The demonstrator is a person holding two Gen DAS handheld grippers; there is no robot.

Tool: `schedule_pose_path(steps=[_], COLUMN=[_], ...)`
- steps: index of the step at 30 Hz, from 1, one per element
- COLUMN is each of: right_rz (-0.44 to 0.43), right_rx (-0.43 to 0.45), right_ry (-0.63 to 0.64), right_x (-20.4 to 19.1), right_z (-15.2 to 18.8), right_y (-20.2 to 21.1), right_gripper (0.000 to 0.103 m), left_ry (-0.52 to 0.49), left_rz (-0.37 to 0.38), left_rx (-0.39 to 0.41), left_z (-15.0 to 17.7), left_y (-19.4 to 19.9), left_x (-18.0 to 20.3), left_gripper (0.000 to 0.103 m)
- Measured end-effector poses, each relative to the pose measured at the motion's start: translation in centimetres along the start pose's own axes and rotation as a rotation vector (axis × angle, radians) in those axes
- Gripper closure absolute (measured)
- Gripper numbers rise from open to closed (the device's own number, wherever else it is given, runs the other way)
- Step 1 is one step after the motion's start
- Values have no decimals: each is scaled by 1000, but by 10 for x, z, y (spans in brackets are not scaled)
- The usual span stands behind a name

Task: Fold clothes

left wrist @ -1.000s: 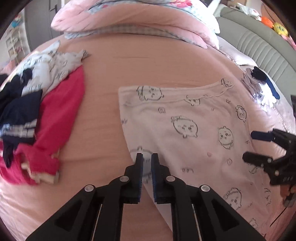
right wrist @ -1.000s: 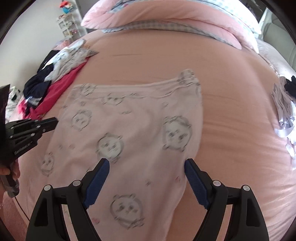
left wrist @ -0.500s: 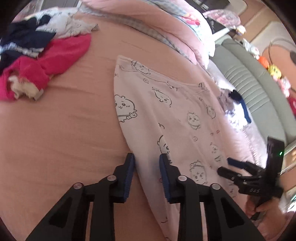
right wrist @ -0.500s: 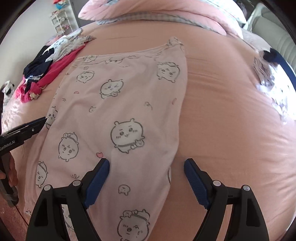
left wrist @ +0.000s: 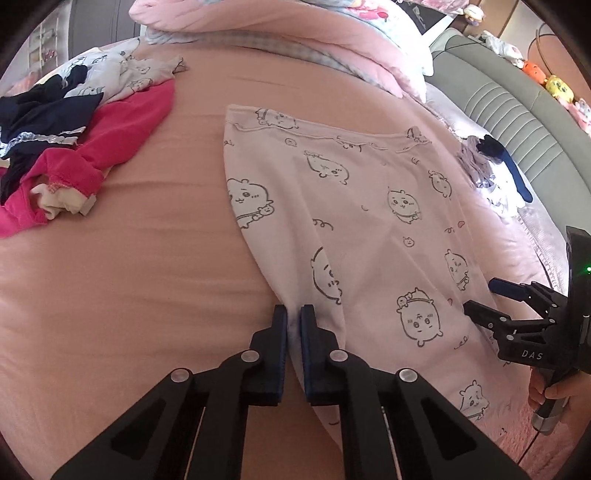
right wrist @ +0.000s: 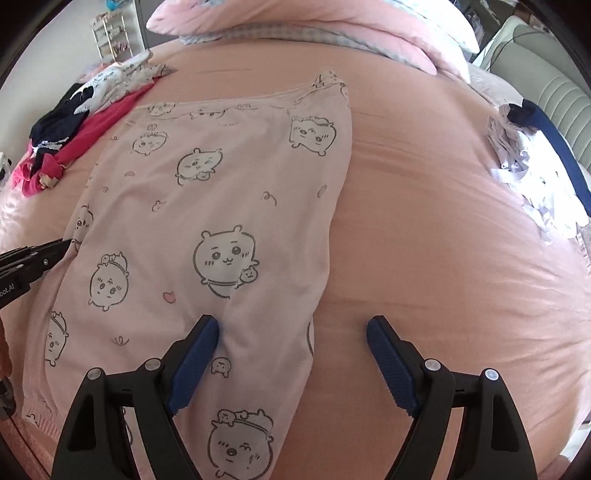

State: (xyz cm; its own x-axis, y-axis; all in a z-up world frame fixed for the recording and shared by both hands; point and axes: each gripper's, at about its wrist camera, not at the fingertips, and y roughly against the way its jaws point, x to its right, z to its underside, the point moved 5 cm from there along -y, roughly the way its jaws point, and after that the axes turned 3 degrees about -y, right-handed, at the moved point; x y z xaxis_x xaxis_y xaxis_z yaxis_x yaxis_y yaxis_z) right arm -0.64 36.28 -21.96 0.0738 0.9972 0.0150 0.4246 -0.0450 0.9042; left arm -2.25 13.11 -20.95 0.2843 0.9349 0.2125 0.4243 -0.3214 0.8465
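Pale pink pyjama trousers [left wrist: 369, 229] printed with cartoon animals lie flat on the pink bed, waistband at the far end; they also show in the right wrist view [right wrist: 221, 206]. My left gripper [left wrist: 293, 314] is shut on the trousers' left edge, with pink cloth pinched between its blue pads. My right gripper [right wrist: 291, 328] is open wide, low over the trousers' right edge, holding nothing. It shows at the right of the left wrist view [left wrist: 487, 295], and the left gripper shows at the left edge of the right wrist view [right wrist: 44, 254].
A heap of red, navy and white clothes [left wrist: 74, 122] lies at the left of the bed. A pink duvet and pillows [left wrist: 295, 33] lie at the far end. White and blue clothes [right wrist: 535, 162] lie at the right, by a grey sofa [left wrist: 517, 118].
My left gripper has closed from slightly open onto the trousers' left edge. My right gripper has stayed open and shifted a little along the right edge.
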Motion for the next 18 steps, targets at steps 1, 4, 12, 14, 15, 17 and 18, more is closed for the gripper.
schedule_pose_path(steps=[1, 4, 12, 14, 15, 17, 18], right_rz=[3, 20, 48, 23, 16, -5, -20], right_rx=[-1, -1, -8, 6, 15, 30, 33], right_ry=[-4, 3, -94, -78, -63, -32, -20], right_x=[2, 8, 24, 17, 12, 0, -5], right_z=[1, 5, 2, 1, 1, -2, -4], right_y=[0, 2, 8, 12, 13, 15, 15], right_gripper=[21, 19, 18, 18, 18, 18, 18], left_ry=[-22, -56, -40, -62, -76, -105, -108], left_rz=[-42, -133, -48, -69, -83, -111, -115], left_rx=[-7, -16, 64, 80, 84, 91, 92], left_z=[2, 10, 12, 9, 8, 8, 6], left_y=[2, 8, 17, 14, 12, 11, 11], left_x=[-2, -13, -4, 6, 10, 13, 13], left_gripper=[97, 100, 96, 90, 87, 76, 72])
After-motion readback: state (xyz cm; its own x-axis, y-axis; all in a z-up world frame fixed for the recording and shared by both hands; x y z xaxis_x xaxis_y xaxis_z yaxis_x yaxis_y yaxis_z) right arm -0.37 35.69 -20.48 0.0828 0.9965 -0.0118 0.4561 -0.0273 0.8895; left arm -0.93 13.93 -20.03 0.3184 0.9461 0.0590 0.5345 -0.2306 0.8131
